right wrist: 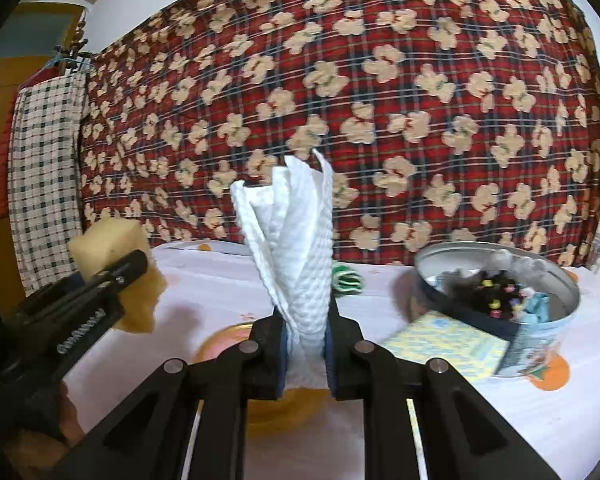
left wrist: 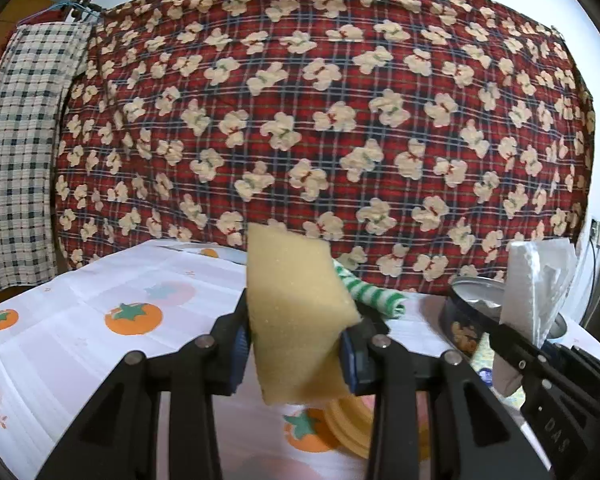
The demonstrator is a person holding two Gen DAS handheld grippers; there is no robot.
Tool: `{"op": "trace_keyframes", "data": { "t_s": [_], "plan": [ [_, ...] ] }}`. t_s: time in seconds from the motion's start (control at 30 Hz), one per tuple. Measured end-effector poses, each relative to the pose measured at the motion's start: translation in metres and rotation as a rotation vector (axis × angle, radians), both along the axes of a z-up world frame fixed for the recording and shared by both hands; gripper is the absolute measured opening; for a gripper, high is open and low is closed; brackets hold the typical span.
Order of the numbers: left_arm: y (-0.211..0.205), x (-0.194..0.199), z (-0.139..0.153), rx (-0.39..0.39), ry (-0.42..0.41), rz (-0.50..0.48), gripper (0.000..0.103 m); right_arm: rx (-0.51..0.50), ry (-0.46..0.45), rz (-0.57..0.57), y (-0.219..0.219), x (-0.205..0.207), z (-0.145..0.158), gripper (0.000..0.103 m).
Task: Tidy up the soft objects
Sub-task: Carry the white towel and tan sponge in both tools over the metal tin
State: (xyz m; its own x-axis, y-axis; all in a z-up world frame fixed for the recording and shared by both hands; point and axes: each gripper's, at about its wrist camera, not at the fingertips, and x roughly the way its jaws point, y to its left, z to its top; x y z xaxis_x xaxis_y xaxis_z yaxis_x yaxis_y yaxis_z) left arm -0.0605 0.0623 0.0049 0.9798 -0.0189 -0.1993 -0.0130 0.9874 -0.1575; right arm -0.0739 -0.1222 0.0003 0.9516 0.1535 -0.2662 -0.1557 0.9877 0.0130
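Observation:
My left gripper (left wrist: 296,344) is shut on a yellow sponge (left wrist: 300,312), which stands tilted between its blue pads above the table. In the right wrist view the same sponge (right wrist: 112,240) and the left gripper (right wrist: 100,280) show at the left. My right gripper (right wrist: 306,344) is shut on a folded white paper towel (right wrist: 296,240) that sticks up from its jaws; it also shows at the right of the left wrist view as the towel (left wrist: 536,280). A green-and-white striped cloth (left wrist: 372,294) lies at the table's back edge. A round tin (right wrist: 540,320) holds several small soft items.
The table wears a white cloth with orange fruit prints (left wrist: 100,320). A yellow plate (right wrist: 228,340) lies under the grippers. A yellow-patterned packet (right wrist: 448,348) leans against the tin. A red plaid blanket with cream bears (left wrist: 320,120) fills the background; a checked cloth (left wrist: 20,160) hangs at left.

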Motion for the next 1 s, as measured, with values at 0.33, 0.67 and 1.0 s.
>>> {"op": "trace_keyframes", "data": {
  "t_s": [0.33,0.67,1.0],
  "plan": [
    [-0.032,-0.003,0.001,-0.014,0.007,-0.066,0.036,-0.022,-0.019,-0.084,-0.053,-0.004,0.004,0.016],
    [-0.079,-0.003,0.004,0.014,-0.002,-0.156,0.036,-0.057,-0.054,-0.199,-0.11,-0.005,0.009,0.016],
    [-0.138,0.003,0.023,0.042,-0.039,-0.282,0.036,-0.053,-0.075,-0.324,-0.169,0.011,0.017,0.016]
  ]
}}
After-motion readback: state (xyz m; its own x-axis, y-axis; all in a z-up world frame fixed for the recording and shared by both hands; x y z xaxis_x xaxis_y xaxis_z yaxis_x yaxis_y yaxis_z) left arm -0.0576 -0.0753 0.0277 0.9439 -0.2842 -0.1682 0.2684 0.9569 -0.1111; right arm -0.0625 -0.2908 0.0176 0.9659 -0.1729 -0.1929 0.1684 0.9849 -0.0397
